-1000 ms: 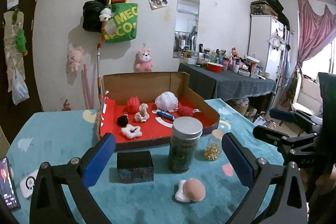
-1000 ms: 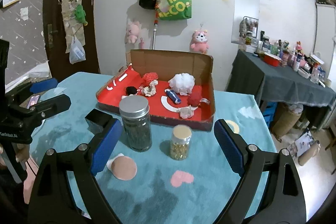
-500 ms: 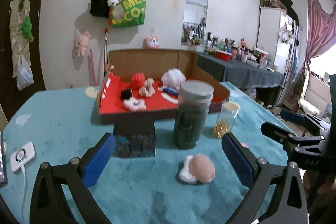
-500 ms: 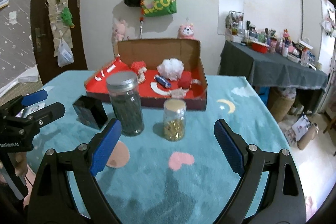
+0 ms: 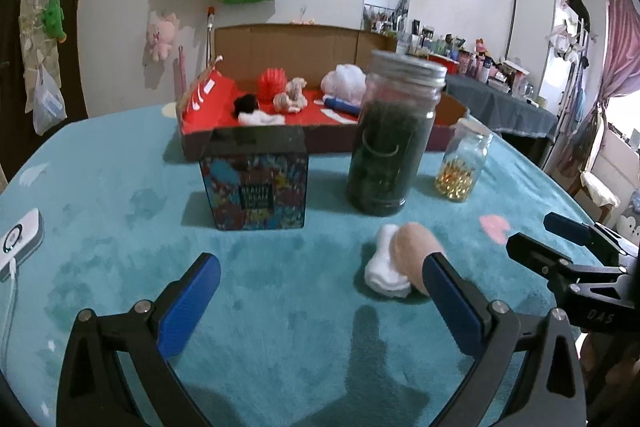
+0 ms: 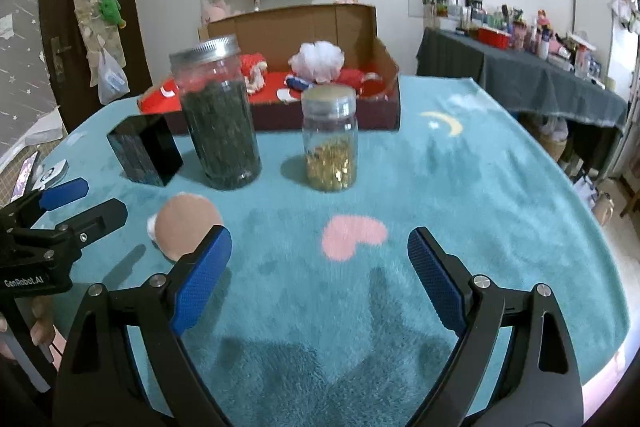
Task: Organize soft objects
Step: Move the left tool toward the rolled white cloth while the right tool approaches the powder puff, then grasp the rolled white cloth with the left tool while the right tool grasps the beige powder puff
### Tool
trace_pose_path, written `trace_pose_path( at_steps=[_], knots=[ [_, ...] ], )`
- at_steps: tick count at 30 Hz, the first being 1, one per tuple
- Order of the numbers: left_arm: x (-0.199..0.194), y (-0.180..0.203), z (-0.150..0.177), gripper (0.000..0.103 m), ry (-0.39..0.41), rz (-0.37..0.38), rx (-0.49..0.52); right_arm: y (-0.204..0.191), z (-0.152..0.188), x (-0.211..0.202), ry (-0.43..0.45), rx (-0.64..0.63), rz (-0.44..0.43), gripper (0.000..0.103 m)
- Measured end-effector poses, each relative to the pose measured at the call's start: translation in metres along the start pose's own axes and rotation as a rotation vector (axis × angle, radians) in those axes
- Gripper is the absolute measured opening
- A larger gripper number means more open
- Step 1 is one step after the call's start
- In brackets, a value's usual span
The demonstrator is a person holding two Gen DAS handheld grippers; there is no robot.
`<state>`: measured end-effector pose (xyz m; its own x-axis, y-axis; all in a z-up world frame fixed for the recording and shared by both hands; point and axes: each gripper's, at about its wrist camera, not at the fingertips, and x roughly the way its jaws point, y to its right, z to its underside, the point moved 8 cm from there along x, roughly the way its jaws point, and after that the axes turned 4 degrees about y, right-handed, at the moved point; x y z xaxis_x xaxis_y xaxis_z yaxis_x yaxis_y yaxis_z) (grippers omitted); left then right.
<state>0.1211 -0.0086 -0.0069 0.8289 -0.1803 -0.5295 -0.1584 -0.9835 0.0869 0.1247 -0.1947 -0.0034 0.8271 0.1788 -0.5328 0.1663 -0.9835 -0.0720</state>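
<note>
A beige and white soft pad (image 5: 404, 259) lies on the teal table cover; it also shows in the right wrist view (image 6: 185, 223). My left gripper (image 5: 320, 297) is open, low over the cover, its right finger just in front of the pad. My right gripper (image 6: 320, 261) is open and empty, its left finger just in front of the pad. A red-lined cardboard box (image 5: 208, 95) at the back holds several soft items, among them a white puff (image 5: 344, 83) and a red ball (image 5: 272, 83).
A dark jar (image 5: 390, 135), a small jar of gold beads (image 5: 464, 163) and a patterned black box (image 5: 256, 179) stand between the pad and the cardboard box. A white device (image 5: 20, 237) lies at the left edge. The other gripper shows at the right (image 5: 576, 267).
Both grippers have dropped lower and moved forward toward the table. The pad, jars and black box now look nearer and larger. Both stay open.
</note>
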Motion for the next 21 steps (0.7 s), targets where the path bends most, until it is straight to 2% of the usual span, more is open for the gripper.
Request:
trace_pose_path(
  at_steps=[10,15,21],
  knots=[
    [0.008,0.002,0.005,0.103,-0.041,0.008,0.018,0.009,0.008,0.013,-0.046,0.028,-0.011,0.091],
    [0.008,-0.007,0.004,0.103,-0.080,-0.014,0.054,-0.002,0.011,0.024,-0.109,0.030,-0.092,0.091],
    [-0.003,-0.036,0.002,0.103,-0.083,-0.045,0.041,-0.028,0.006,0.035,-0.176,0.014,-0.192,0.091]
  ],
)
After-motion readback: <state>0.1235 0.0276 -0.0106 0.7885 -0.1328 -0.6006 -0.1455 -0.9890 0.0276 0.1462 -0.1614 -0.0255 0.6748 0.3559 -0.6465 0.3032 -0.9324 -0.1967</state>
